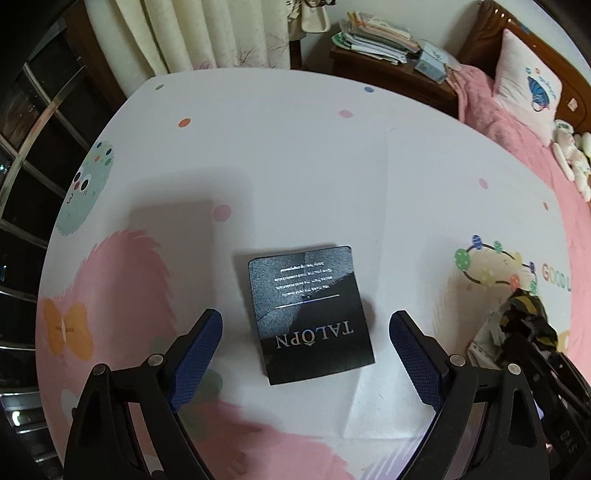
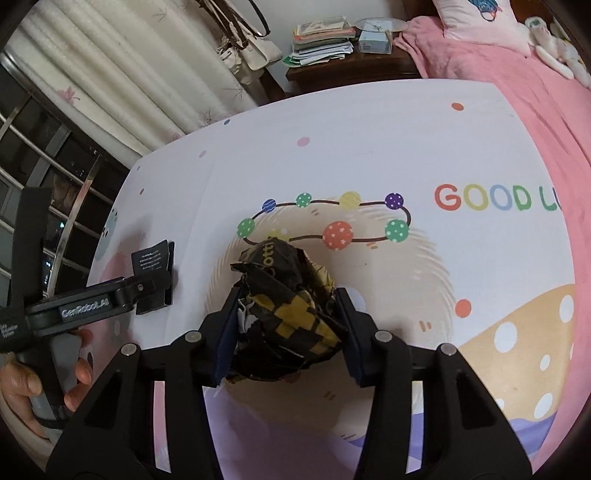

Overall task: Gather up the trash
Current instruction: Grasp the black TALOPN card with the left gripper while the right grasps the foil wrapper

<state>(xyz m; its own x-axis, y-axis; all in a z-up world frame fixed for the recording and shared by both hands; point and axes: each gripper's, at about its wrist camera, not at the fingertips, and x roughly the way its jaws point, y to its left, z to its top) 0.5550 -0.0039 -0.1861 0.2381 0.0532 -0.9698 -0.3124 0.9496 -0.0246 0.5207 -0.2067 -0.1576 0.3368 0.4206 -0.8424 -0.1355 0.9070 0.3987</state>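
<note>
A flat black card marked TALOPN [image 1: 310,314] lies on the patterned table cover [image 1: 280,155]. My left gripper [image 1: 306,354] is open, its blue-padded fingers either side of the card's near end, just above it. My right gripper [image 2: 284,332] is shut on a crumpled black-and-yellow wrapper [image 2: 288,306]. That wrapper also shows in the left wrist view [image 1: 524,317] at the right edge. The card [image 2: 151,258] and the left gripper [image 2: 151,284] show at the left of the right wrist view.
The table cover [image 2: 369,147] carries cartoon prints and "GOOD L" lettering. Behind it stand a wooden nightstand [image 1: 388,70] stacked with papers, a curtain [image 1: 177,33] and a hanging bag [image 2: 251,48]. A pink bed [image 1: 524,122] lies to the right, a dark window grille [image 1: 33,147] to the left.
</note>
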